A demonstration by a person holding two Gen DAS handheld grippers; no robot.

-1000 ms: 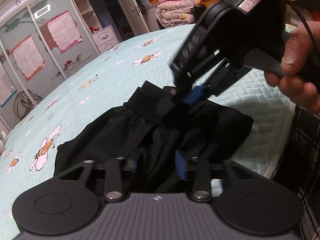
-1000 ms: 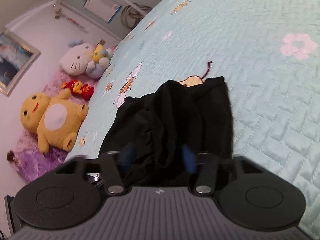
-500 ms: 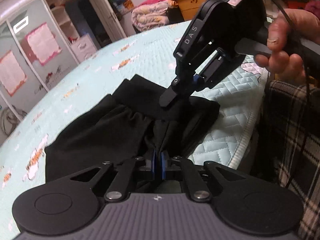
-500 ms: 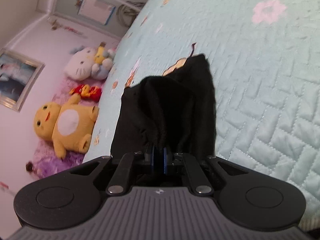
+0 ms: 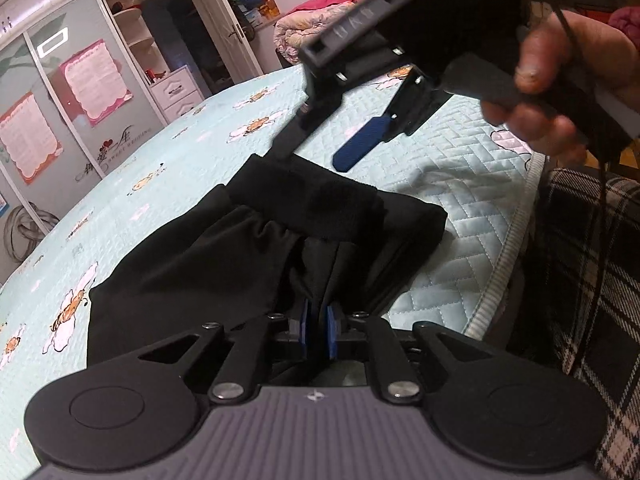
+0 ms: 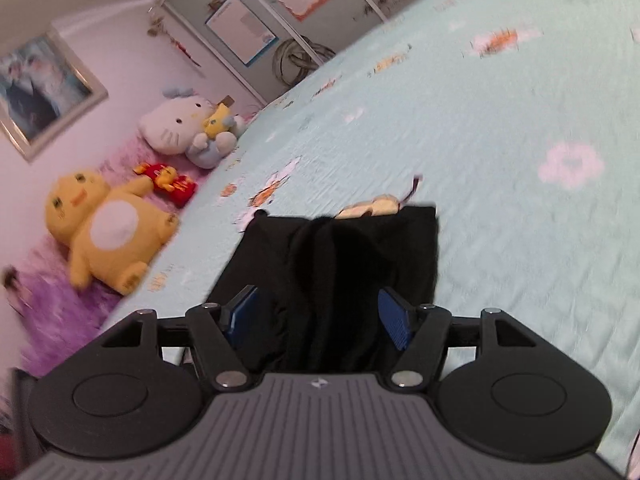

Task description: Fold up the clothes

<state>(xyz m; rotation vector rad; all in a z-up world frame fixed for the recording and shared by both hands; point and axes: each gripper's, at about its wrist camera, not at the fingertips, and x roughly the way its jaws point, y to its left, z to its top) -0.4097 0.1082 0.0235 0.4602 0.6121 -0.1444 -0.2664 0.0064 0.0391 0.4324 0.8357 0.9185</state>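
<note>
The left gripper [image 5: 318,330] is pinching the nearest edge of the black garment [image 5: 240,256], its blue pads pressed almost together with a fold of cloth rising from between them; the jaws are just beginning to ease apart, though cloth is sitting between the pads. From that pinch the garment is running straight ahead of the left gripper over the bed [image 5: 460,168], fanning wider to the left and ending in a thick ribbed band that is lying crosswise at the far end.

The right gripper [image 5: 320,148] is hanging above and just beyond that band, held in a hand [image 5: 560,80] at the upper right. Its jaws are opening, the pads standing spread, and nothing is between them. In the right wrist view the right gripper [image 6: 320,316] is showing its two pads wide apart, with the garment [image 6: 340,264] lying below and ahead of them rather than pinched, a raised ridge of cloth running away down the middle.

So the garment's long axis is lying roughly along the left gripper's pointing line, with the left gripper at its near end and the right gripper nearer the band. The coming move probably depends on the right gripper finding a new hold on the far end while the near end is being kept down. Beyond the garment the bed is stretching away bare toward the wardrobe [image 5: 80,92].
</note>
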